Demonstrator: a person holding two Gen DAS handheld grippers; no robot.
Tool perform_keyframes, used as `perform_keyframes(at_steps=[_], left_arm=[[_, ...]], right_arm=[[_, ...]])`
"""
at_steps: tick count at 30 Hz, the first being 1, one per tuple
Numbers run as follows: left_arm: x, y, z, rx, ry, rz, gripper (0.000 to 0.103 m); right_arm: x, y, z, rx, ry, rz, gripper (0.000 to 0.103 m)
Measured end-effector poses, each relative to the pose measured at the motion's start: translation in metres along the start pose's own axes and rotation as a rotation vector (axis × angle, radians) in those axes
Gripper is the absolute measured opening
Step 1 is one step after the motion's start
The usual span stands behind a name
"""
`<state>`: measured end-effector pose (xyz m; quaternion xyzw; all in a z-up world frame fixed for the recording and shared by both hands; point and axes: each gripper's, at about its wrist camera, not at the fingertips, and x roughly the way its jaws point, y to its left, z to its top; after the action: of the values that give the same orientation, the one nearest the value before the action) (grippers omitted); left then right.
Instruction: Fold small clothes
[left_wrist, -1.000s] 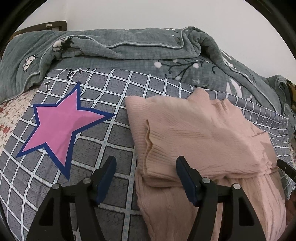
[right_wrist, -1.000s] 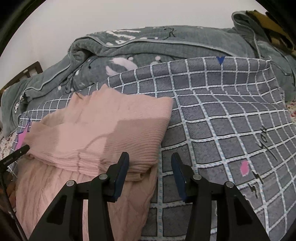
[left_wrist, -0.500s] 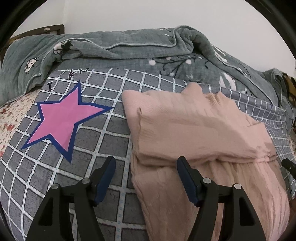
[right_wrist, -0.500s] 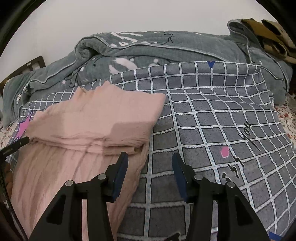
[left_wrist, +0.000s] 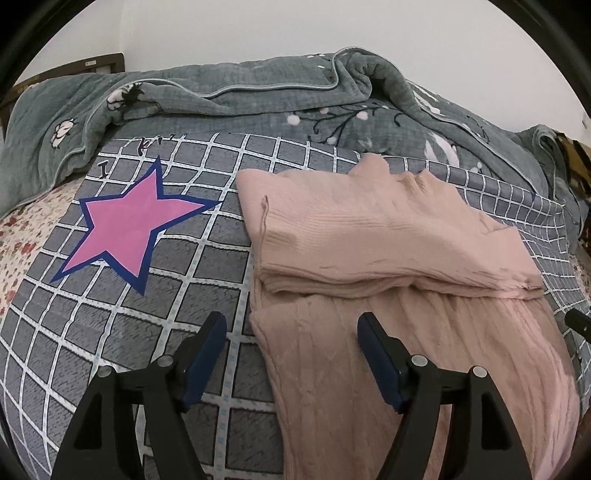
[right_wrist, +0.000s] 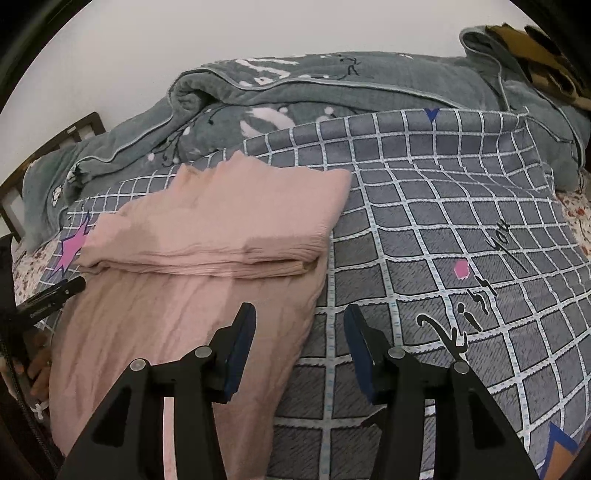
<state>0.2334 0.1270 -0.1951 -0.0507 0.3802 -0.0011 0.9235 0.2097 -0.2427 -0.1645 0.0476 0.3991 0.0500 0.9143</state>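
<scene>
A pink knitted garment (left_wrist: 388, 236) lies on the grey checked blanket (left_wrist: 207, 280), its far part folded toward me into a thick layered band over the flat near part. It also shows in the right wrist view (right_wrist: 221, 229). My left gripper (left_wrist: 291, 343) is open and empty, hovering over the garment's near left edge. My right gripper (right_wrist: 299, 336) is open and empty, over the garment's near right edge. The left gripper's tip (right_wrist: 62, 290) shows at the left of the right wrist view.
A rumpled grey-green quilt (left_wrist: 240, 99) is heaped along the back by the white wall. A pink star (left_wrist: 129, 225) is printed on the blanket left of the garment. A floral sheet (left_wrist: 22, 236) shows at the left edge. Dark brown cloth (right_wrist: 535, 48) lies at the far right.
Both grippers have drawn back toward me, away from the folded band. The fold now lies flat on the garment's near part. Both grippers stay open.
</scene>
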Motion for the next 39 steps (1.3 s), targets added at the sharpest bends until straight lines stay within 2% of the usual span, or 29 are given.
perform_keyframes(at_steps=[7, 14, 20, 27, 33, 35, 36, 39], left_arm=[[-0.007, 0.003, -0.003, -0.002, -0.015, -0.001, 0.075], [-0.011, 0.009, -0.007, -0.03, -0.006, -0.008, 0.075], [-0.027, 0.011, -0.016, -0.014, -0.021, -0.005, 0.075], [-0.056, 0.018, -0.032, -0.067, -0.045, -0.078, 0.075], [-0.094, 0.021, -0.063, -0.062, -0.074, -0.131, 0.075], [-0.103, 0.023, -0.074, -0.056, -0.086, -0.137, 0.075], [-0.109, 0.024, -0.082, -0.048, -0.093, -0.132, 0.075], [-0.12, 0.028, -0.102, -0.045, -0.1, -0.107, 0.075]], right_arm=[[-0.013, 0.012, -0.004, -0.037, -0.022, 0.008, 0.05], [-0.022, 0.016, -0.019, -0.05, -0.021, 0.016, 0.05], [-0.029, 0.019, -0.036, -0.068, -0.035, 0.031, 0.05], [-0.045, 0.014, -0.062, -0.023, -0.047, 0.068, 0.05], [-0.074, 0.015, -0.092, -0.03, -0.09, 0.094, 0.042], [-0.081, 0.017, -0.1, -0.04, -0.097, 0.102, 0.023], [-0.086, 0.017, -0.105, -0.044, -0.102, 0.108, 0.02], [-0.1, 0.012, -0.12, -0.021, -0.13, 0.115, 0.02]])
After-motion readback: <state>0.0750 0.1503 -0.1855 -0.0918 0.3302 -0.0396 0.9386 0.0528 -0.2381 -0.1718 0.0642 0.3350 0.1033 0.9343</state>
